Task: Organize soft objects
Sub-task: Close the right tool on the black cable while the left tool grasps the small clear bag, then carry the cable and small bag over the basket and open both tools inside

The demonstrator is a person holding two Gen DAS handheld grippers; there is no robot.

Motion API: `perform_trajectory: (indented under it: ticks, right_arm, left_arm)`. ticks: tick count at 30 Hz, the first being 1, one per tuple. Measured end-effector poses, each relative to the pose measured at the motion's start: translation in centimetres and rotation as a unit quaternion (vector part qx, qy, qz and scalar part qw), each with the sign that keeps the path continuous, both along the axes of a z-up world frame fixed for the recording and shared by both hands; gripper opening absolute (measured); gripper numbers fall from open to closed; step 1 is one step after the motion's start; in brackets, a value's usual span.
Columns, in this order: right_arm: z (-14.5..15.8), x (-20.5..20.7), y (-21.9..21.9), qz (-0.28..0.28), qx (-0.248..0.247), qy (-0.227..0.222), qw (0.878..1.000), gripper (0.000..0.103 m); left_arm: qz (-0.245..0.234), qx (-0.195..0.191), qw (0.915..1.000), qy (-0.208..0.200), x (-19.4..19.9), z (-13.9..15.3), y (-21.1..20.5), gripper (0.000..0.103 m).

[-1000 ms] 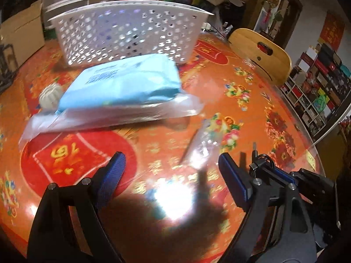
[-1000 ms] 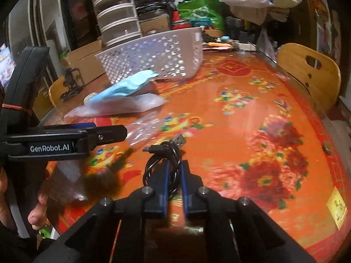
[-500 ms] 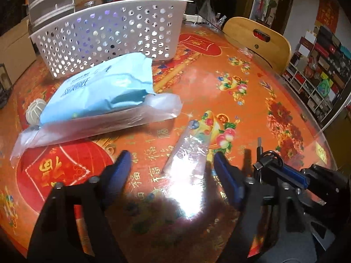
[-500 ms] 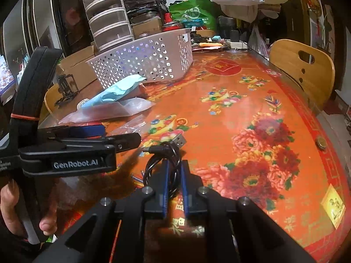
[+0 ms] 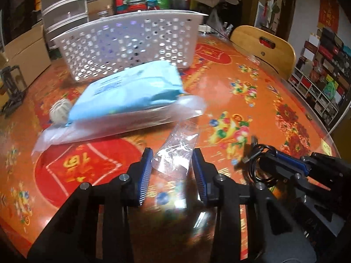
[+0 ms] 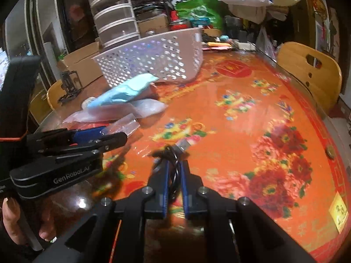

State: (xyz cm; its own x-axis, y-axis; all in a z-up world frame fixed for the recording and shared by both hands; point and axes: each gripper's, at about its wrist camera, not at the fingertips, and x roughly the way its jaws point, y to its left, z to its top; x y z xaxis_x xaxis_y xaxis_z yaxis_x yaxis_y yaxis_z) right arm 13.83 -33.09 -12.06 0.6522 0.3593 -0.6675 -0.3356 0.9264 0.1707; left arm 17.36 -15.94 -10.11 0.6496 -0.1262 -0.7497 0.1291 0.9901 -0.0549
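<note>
A small clear plastic bag [image 5: 177, 151] lies on the table, its near end between the blue pads of my left gripper [image 5: 172, 171], which is open around it with a gap on each side. It also shows in the right wrist view [image 6: 122, 126]. My right gripper [image 6: 174, 171] is shut on a coiled black USB cable [image 6: 173, 151], also seen in the left wrist view [image 5: 258, 164]. A light blue soft pack [image 5: 129, 89] lies on a larger clear bag [image 5: 122, 122] in front of the white perforated basket [image 5: 131, 43].
The round table [image 5: 252, 109] has a red and orange floral cover. A white round object [image 5: 59, 110] lies left of the blue pack. A wooden chair [image 6: 309, 70] stands at the far right edge. A coin [image 6: 329, 152] lies near the right rim. Clutter and drawers stand behind the basket.
My left gripper has moved forward over the small clear bag and its jaws have narrowed around the bag's near end. My right gripper still holds the cable, nearly unmoved.
</note>
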Motion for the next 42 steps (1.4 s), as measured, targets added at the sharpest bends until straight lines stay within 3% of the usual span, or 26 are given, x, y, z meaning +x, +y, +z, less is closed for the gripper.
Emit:
perform_trajectory:
  ticks: [18, 31, 42]
  right_arm:
    - [2.0, -0.1, 4.1, 0.030, 0.002, -0.014, 0.999, 0.007]
    - [6.7, 2.0, 6.2, 0.036, -0.008, -0.058, 0.998, 0.007]
    - [11.9, 5.8, 7.5, 0.030, -0.029, -0.102, 0.994, 0.007]
  left_arm:
    - [0.042, -0.025, 0.9984, -0.030, -2.6, 1.4, 7.3, 0.034]
    - [0.068, -0.021, 0.9958, -0.057, -2.1, 4.8, 10.0, 0.034]
    - [0.066, -0.013, 0.9950, -0.073, 0.9, 9.1, 11.8, 0.034]
